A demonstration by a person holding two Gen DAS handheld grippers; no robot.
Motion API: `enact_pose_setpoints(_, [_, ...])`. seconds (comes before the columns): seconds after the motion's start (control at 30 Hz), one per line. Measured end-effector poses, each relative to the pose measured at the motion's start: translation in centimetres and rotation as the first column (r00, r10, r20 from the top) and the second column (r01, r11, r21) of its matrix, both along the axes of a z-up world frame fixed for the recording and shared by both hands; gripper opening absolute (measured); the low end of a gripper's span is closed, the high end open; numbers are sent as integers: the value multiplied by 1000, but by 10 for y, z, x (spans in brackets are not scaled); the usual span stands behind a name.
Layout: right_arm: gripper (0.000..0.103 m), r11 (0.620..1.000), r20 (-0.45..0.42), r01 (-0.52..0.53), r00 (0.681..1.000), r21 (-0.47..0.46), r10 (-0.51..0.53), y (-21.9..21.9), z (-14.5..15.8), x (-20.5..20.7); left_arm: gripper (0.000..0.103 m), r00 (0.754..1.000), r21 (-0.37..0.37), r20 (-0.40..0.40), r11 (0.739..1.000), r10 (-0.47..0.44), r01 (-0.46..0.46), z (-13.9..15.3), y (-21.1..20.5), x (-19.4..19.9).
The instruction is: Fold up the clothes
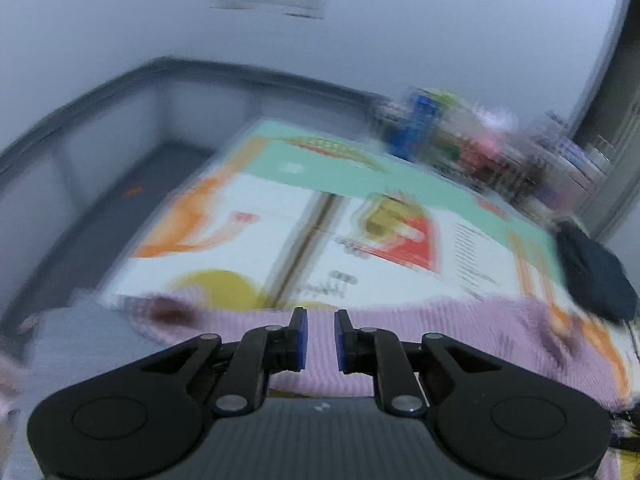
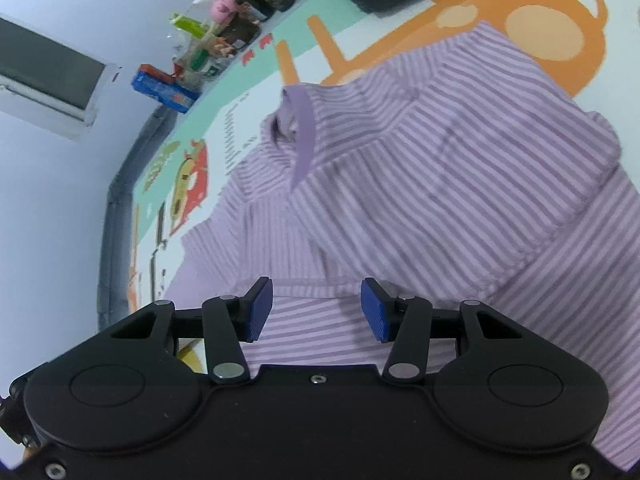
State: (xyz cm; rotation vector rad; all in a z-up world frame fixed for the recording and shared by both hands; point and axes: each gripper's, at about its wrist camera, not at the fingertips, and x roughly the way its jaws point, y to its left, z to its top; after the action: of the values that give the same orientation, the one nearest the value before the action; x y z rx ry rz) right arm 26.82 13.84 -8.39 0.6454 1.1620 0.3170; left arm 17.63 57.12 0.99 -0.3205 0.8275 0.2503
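Note:
A lilac striped shirt (image 2: pixel 440 160) lies spread on a colourful play mat (image 2: pixel 352 52), its collar (image 2: pixel 300 128) towards the upper left. My right gripper (image 2: pixel 317 304) hovers open over the shirt's near edge, where a fold of fabric lies below the blue pads and nothing sits between them. The left wrist view is blurred by motion. In it the shirt (image 1: pixel 400 332) runs as a band across the bottom, and my left gripper (image 1: pixel 321 334) stands above it with a narrow gap between its pads and nothing in it.
A dark garment (image 1: pixel 596 272) lies at the mat's right edge, and a grey cloth (image 1: pixel 80 344) at the lower left. Toys and boxes (image 1: pixel 460 136) are piled at the far side. A grey padded barrier (image 1: pixel 120 92) rings the mat (image 1: pixel 280 216).

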Motion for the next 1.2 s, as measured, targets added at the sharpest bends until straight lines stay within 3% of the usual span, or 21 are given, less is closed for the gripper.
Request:
enact_pose_setpoints(0.1, [47,997,22,-71,997,-38,72,20,8,10,15,989,12,-3,989,-149,149,-20,-66,12])
enact_pose_setpoints(0.23, [47,980,23,-156,987,-126,160,57,15,31,14,950,5,-24,950,-312,312,-54,-135,19])
enact_pose_setpoints(0.4, [47,975,20,-179,983,-135,183,81,15,44,14,916,1,32,916,-401,401,-77,-178,25])
enact_pose_setpoints(0.53, [47,975,29,-180,982,-132,185,86,14,44,15,924,-44,60,924,-376,379,-89,-177,36])
enact_pose_setpoints(0.63, [47,974,32,-173,983,-142,180,82,10,41,15,942,-91,31,937,-335,336,-99,-171,50])
enact_pose_setpoints(0.77, [47,982,24,-149,988,-113,153,63,5,33,15,953,-92,-19,949,-304,301,-110,-167,64])
enact_pose_setpoints(0.93, [47,985,-1,-161,987,-62,161,47,-12,25,15,949,-94,-59,948,-310,304,-119,-169,75])
enact_pose_setpoints(1.07, [47,994,-36,-94,995,-56,92,31,-30,29,15,946,-88,-72,947,-316,309,-123,-172,79])
enact_pose_setpoints(1.2, [45,997,-10,-17,1000,-77,17,6,-27,29,15,942,-76,-73,944,-327,322,-124,-173,81])
